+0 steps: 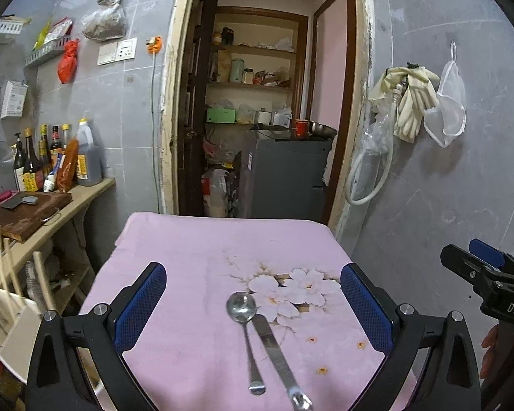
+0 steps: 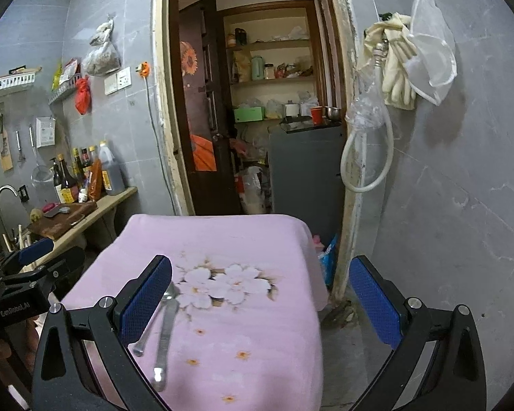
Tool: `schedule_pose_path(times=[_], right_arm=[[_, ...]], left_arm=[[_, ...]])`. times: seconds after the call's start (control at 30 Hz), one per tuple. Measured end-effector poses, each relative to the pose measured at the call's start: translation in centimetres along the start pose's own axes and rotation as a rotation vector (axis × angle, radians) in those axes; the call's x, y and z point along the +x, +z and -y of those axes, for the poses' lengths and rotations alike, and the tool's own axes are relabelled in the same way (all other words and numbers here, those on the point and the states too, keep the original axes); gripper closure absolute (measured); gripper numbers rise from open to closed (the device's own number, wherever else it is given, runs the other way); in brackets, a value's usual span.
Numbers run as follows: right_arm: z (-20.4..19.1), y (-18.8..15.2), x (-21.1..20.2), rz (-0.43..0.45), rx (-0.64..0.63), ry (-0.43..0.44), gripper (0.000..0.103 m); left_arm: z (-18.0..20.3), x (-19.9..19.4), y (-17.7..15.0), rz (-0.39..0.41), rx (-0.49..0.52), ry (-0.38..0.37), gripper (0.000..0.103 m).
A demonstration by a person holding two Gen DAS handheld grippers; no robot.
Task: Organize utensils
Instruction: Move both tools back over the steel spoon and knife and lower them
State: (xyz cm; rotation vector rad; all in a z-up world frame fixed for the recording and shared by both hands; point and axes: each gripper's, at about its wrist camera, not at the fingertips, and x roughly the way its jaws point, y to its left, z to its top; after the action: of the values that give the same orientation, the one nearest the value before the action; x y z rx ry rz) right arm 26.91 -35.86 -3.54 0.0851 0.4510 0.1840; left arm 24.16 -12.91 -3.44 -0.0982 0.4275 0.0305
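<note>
Pink floral cloth [image 1: 195, 250] is seen draped over the bench, which stands before an open doorway [image 1: 267, 96] in a grey-tiled kitchen. Positions below are given relative to the printed white blossom cluster [image 1: 284, 291] on that cloth.

Nearest the cameras, the left hand-held gripper [image 1: 253, 294] is held over the near part of the bench with its blue-padded fingers [image 1: 140, 304] spread wide apart and nothing between them. The right hand-held gripper [image 2: 260, 291] is likewise held with its fingers wide apart and empty, over the bench's right edge, so that bare floor is seen under its right finger [image 2: 373, 301]. Part of a person's hand [image 1: 493, 352] is visible under the right hand-held gripper in the left wrist view.

Two metal utensils are laid on the cloth just on the near-left side of the blossom cluster. A spoon [image 1: 245, 328] is placed with its bowl touching the edge of the printed petals and its handle running toward the camera. A flat metal utensil [image 1: 277, 356], whose type cannot be told, is laid just beside the spoon, on its right in the left wrist view, with its far tip by the spoon's bowl and its handle diverging slightly.

Left of the blossom cluster and farther back, a side counter [image 1: 85, 191] is shown carrying a wooden cutting board [image 1: 27, 212] and a group of sauce bottles [image 1: 51, 157]. Beyond the blossom cluster, shelves [image 1: 253, 82] and a grey cabinet [image 1: 284, 178] are visible through the doorway. On the wall to the right, gloves [image 1: 411, 102] and a white hose [image 1: 370, 171] are hung.
</note>
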Motion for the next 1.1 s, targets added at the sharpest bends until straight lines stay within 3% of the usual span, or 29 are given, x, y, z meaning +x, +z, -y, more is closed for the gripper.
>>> schedule_pose_path(times=[0.23, 0.47, 0.63, 0.7, 0.97, 1.1], right_arm=[[1.5, -1.8, 1.9, -0.004, 0.029, -0.024, 0.001], [1.9, -4.4, 5.1, -0.100, 0.038, 0.019, 0.001], [0.9, -6.1, 7.7, -0.188, 0.028, 0.080, 0.002], [0.4, -6.8, 8.9, -0.231, 0.018, 0.114, 0.005], [-1.9, -9.3, 12.3, -0.374, -0.003, 0.230, 0.043], [-3.7, -10.3, 13.2, -0.424, -0.032, 0.298, 0.049]], left_arm=[[0.3, 4.3, -2.0, -0.082, -0.046, -0.016, 0.001], [-1.5, 7.3, -4.0, -0.200, -0.123, -0.005, 0.001], [-2.8, 8.7, -5.4, -0.278, -0.173, 0.030, 0.012], [-3.0, 9.3, -5.8, -0.304, -0.176, 0.036, 0.020], [-3.6, 11.3, -6.9, -0.410, -0.172, 0.014, 0.049], [-4.1, 11.4, -7.4, -0.438, -0.190, 0.006, 0.057]])
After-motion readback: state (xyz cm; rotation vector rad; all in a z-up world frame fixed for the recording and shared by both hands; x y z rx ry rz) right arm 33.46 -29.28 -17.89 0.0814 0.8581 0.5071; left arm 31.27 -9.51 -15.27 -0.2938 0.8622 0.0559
